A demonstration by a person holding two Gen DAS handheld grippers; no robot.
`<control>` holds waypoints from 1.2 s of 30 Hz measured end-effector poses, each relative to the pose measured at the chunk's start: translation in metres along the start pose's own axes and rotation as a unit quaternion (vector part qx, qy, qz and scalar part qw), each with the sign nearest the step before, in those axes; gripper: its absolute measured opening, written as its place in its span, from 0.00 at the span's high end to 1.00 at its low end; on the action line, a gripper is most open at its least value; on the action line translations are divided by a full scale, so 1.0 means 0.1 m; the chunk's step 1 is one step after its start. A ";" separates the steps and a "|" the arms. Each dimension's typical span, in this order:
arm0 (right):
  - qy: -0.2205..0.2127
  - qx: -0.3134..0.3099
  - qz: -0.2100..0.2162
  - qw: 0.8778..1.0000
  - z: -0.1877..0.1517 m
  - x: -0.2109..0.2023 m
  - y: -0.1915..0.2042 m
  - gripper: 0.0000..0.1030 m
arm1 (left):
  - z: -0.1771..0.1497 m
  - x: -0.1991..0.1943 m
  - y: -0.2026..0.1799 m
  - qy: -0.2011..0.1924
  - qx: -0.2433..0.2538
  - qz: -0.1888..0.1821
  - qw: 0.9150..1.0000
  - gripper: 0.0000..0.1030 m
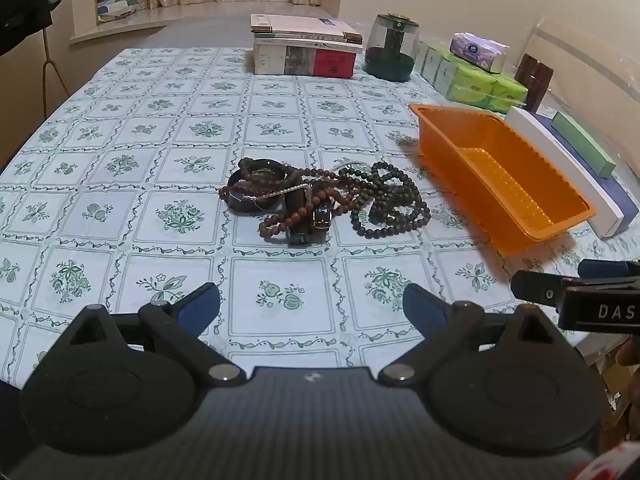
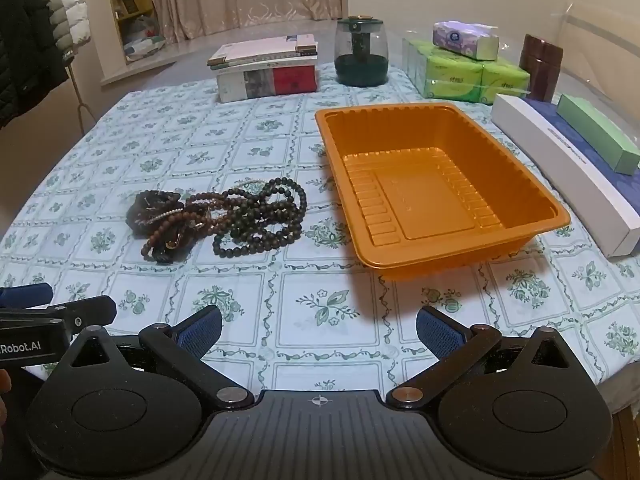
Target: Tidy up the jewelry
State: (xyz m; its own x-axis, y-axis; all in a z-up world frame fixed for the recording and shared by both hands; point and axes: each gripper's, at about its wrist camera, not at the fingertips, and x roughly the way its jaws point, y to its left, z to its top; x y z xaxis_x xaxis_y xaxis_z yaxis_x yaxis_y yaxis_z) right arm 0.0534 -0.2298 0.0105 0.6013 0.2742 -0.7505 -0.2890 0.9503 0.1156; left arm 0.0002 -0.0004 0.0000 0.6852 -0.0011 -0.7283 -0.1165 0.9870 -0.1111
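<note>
A tangled pile of bead bracelets and necklaces lies in the middle of the table, dark and reddish-brown beads mixed; it also shows in the right wrist view. An empty orange plastic tray stands to its right, also seen in the right wrist view. My left gripper is open and empty, near the table's front edge, short of the pile. My right gripper is open and empty, in front of the gap between pile and tray. Each gripper's side shows in the other's view.
At the back stand a stack of books, a dark green glass jar, green tissue packs and a brown canister. Long white and green boxes lie right of the tray. A floral tablecloth covers the table.
</note>
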 end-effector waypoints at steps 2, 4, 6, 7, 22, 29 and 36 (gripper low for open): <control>0.000 0.000 0.000 1.000 0.00 0.00 0.00 0.00 | 0.00 0.01 -0.01 0.000 -0.001 0.001 1.000 0.06; 0.000 0.000 0.000 1.000 0.01 0.00 0.00 0.00 | 0.00 0.01 -0.02 0.000 -0.001 0.000 1.000 0.06; 0.000 0.000 0.000 1.000 0.02 0.00 0.00 0.00 | 0.01 0.02 -0.04 0.000 -0.001 0.000 1.000 0.06; 0.000 0.000 0.001 1.000 0.02 0.00 0.00 0.00 | 0.00 0.03 -0.01 0.001 0.000 -0.001 1.000 0.06; 0.000 0.003 0.001 1.000 0.03 0.00 -0.01 0.00 | -0.01 0.01 -0.01 0.001 -0.003 -0.003 1.000 0.06; 0.000 0.007 0.002 1.000 0.00 0.00 -0.04 0.00 | 0.00 0.00 -0.01 0.000 0.000 -0.001 1.000 0.06; 0.000 0.006 0.001 1.000 0.01 0.00 -0.04 0.00 | 0.00 0.00 -0.02 0.000 0.001 0.000 1.000 0.06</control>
State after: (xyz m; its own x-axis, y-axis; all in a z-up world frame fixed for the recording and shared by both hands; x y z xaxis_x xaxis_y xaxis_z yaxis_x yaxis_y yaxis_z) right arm 0.0549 -0.2333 0.0105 0.6007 0.2765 -0.7502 -0.2812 0.9514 0.1255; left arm 0.0003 -0.0022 0.0002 0.6854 -0.0011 -0.7282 -0.1151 0.9873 -0.1098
